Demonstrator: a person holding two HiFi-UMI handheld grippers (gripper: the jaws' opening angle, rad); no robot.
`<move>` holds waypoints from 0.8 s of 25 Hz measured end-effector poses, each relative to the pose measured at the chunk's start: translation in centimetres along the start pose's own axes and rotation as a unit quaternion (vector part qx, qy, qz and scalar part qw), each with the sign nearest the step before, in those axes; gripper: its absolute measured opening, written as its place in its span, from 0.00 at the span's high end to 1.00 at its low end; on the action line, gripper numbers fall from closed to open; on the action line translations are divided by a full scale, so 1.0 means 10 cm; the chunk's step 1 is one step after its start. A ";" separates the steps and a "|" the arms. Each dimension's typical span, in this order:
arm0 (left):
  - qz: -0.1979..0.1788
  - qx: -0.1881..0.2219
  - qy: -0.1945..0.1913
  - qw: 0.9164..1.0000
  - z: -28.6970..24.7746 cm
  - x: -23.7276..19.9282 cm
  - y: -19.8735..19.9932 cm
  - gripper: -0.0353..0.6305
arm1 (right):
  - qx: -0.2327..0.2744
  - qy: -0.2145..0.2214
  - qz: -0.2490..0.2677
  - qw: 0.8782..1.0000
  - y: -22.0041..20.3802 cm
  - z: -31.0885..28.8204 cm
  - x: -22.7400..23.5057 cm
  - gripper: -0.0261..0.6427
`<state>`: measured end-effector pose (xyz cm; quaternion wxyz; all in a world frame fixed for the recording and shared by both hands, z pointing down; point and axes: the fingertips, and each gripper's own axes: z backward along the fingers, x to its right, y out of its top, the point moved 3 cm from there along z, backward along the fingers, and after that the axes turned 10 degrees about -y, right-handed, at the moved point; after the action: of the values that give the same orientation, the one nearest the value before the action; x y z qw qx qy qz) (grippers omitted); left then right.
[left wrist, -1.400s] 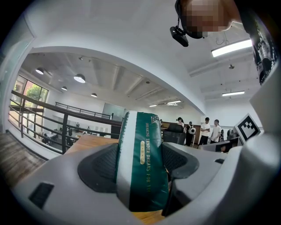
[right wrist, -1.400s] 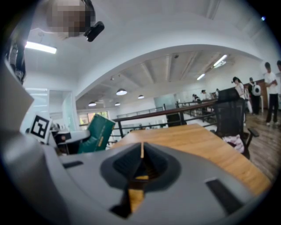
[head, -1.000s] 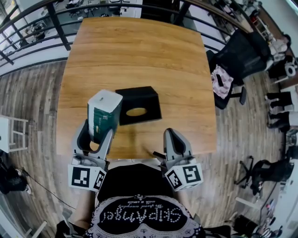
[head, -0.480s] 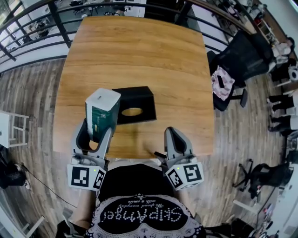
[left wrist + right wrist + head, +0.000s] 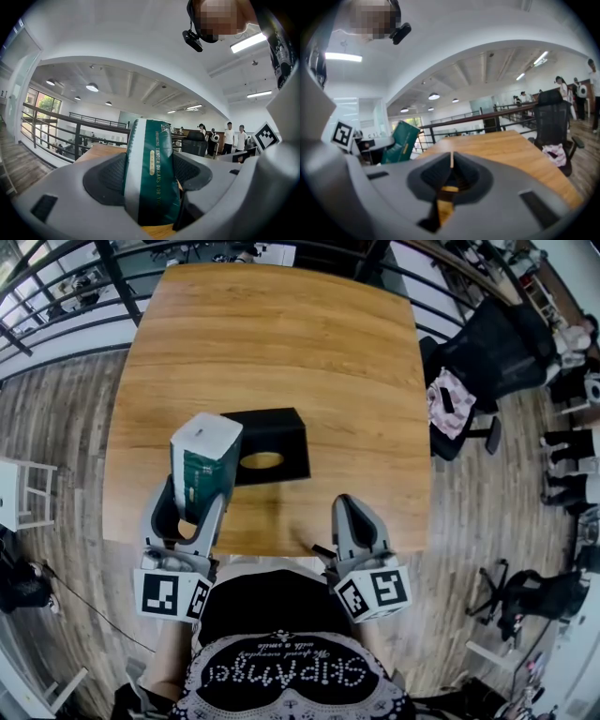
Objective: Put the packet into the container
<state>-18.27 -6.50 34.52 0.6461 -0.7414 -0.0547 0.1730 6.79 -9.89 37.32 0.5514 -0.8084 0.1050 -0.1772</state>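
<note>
One packet point(image 5: 204, 457), one container point(image 5: 281, 427), two claws point(image 5: 194, 507) point(image 5: 346, 505).

The container point(image 5: 277, 427) lies on the table point(image 5: 281, 343). The packet point(image 5: 206, 465) is just left of the container, and a chair point(image 5: 487, 357) stands well to its right, off the table.

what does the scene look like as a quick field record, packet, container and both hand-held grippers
packet: green and white, upright, clamped between the jaws of the left hand-held gripper
container: black box on the wooden table, oval opening on top, nothing seen in it
packet vs container: in the head view the packet overlaps the box's left edge; not inside yet
left hand-held gripper: shut on the packet
right hand-held gripper: jaws together, empty, at the near table edge
</note>
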 end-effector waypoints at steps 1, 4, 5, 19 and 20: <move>0.000 0.000 0.001 1.000 0.00 -0.01 0.00 0.44 | -0.001 0.001 0.000 1.000 0.00 0.00 0.00 0.91; -0.005 0.003 0.006 1.000 0.03 -0.04 0.00 0.44 | 0.000 0.003 0.002 1.000 0.00 -0.02 -0.01 0.91; -0.008 0.003 0.009 1.000 0.05 -0.05 0.00 0.44 | 0.001 0.004 0.001 1.000 0.00 -0.02 -0.02 0.90; -0.079 -0.051 -0.028 0.995 0.06 -0.28 0.13 0.44 | 0.008 -0.005 -0.003 1.000 0.01 0.01 0.06 0.91; -0.089 -0.058 -0.039 0.994 0.04 -0.29 0.15 0.44 | 0.008 -0.007 -0.004 1.000 0.01 0.01 0.07 0.91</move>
<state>-21.31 -7.29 33.51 0.6123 -0.7625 -0.1554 0.1399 7.42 -10.09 37.30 0.5580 -0.8055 0.0968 -0.1746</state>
